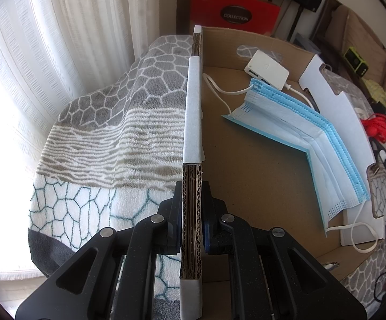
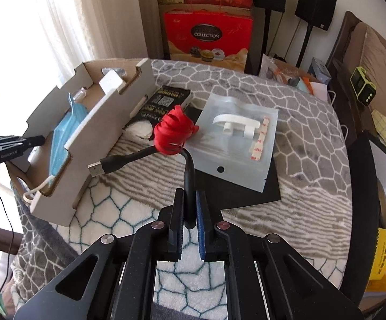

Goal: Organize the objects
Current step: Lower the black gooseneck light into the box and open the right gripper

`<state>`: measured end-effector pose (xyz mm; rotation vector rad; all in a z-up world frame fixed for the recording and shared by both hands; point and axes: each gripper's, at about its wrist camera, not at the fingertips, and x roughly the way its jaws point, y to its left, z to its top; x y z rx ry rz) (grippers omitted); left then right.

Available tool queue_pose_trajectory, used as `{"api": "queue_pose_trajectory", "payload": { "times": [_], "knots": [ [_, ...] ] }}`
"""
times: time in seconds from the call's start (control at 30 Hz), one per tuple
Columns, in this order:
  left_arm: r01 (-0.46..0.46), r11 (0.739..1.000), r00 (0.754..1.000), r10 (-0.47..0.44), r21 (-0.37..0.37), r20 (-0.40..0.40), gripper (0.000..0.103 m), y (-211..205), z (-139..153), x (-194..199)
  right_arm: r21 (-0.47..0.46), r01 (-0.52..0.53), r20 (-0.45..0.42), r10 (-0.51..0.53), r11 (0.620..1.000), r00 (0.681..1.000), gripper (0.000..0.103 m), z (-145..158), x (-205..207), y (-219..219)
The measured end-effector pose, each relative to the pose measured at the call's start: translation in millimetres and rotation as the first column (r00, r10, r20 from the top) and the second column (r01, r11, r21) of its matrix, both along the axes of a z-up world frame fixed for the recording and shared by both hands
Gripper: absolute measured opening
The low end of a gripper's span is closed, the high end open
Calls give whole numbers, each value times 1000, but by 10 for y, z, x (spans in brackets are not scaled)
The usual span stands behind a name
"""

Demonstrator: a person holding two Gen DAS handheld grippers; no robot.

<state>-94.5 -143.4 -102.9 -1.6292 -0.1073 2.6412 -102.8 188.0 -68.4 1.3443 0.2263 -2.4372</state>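
My left gripper (image 1: 192, 210) is shut on the near wall of the shallow cardboard box (image 1: 193, 122). Inside the box lie a stack of blue face masks (image 1: 310, 138) and a white adapter (image 1: 267, 69) with its cable. The box (image 2: 107, 122) also shows at the left of the right wrist view, with the left gripper (image 2: 19, 144) at its edge. My right gripper (image 2: 190, 213) is shut on a black USB cable (image 2: 129, 160) bundled with a red band (image 2: 173, 130), held above the blanket beside the box.
On the patterned blanket (image 2: 299, 138) lie a clear bag with a white plastic part (image 2: 235, 138), a black sheet under it (image 2: 246, 194) and a black packet (image 2: 163, 101). Red gift boxes (image 2: 209, 34) and speakers (image 2: 315, 5) stand behind. A green device (image 2: 363, 85) sits at the right.
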Motion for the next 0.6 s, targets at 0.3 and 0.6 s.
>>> {"api": "queue_pose_trajectory", "payload": {
  "times": [0.3, 0.6],
  "knots": [
    [0, 1000, 1000, 0, 1, 1, 10, -3, -1, -1, -71, -34, -78, 28, 997, 997, 7, 493, 89, -70],
    [-5, 1000, 1000, 5, 11, 3, 10, -8, -2, 8, -68, -201, -86, 195, 977, 977, 7, 539, 205, -877]
  ]
}}
